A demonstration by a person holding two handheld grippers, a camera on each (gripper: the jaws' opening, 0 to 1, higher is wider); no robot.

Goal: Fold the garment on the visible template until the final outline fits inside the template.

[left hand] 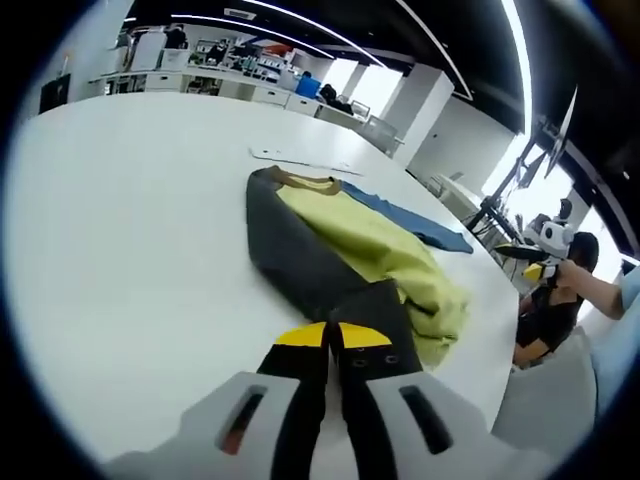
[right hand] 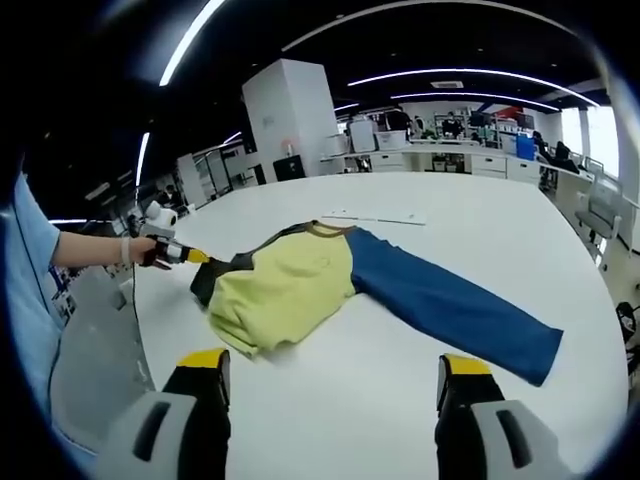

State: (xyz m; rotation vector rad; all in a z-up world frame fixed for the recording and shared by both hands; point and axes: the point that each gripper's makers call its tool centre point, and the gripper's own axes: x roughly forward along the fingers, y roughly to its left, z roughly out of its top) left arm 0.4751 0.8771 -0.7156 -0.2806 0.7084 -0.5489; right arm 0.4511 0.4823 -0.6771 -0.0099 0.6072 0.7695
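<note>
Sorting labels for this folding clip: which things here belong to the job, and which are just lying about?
Job: garment with blue sleeve spread out; left gripper shut on its dark sleeve; open right gripper; white table.
Lying about: flat white strip; background desks.

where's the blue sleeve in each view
Left gripper view: the blue sleeve lies right of centre, a thin strip behind the yellow body of the garment, running right.
Right gripper view: the blue sleeve stretches from centre down to the lower right across the white table.
Shared landmark: the brown collar, where the sleeve starts.
</note>
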